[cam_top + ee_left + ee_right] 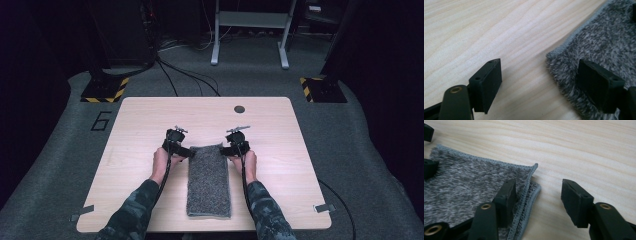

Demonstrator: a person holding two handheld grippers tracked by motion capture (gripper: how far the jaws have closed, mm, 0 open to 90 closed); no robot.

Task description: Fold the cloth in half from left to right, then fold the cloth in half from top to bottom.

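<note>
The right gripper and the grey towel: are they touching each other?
Touching. In the right gripper view, one pad of the right gripper rests on the folded grey towel near its corner; the other stands off over bare table.

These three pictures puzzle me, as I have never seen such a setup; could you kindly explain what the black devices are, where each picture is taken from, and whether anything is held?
A person sits at a light wooden table and holds a hand-operated tool in each hand: the left gripper and the right gripper, each with two black jaws. The high view looks down from above the person's side. The other two pictures come from small cameras riding on each gripper, looking along its jaws. On the table lies a folded grey towel. Each gripper is at a far corner of it, one jaw over the cloth and one over bare wood. In both gripper views the jaws stand apart and do not pinch the towel, so nothing is held yet.
</note>
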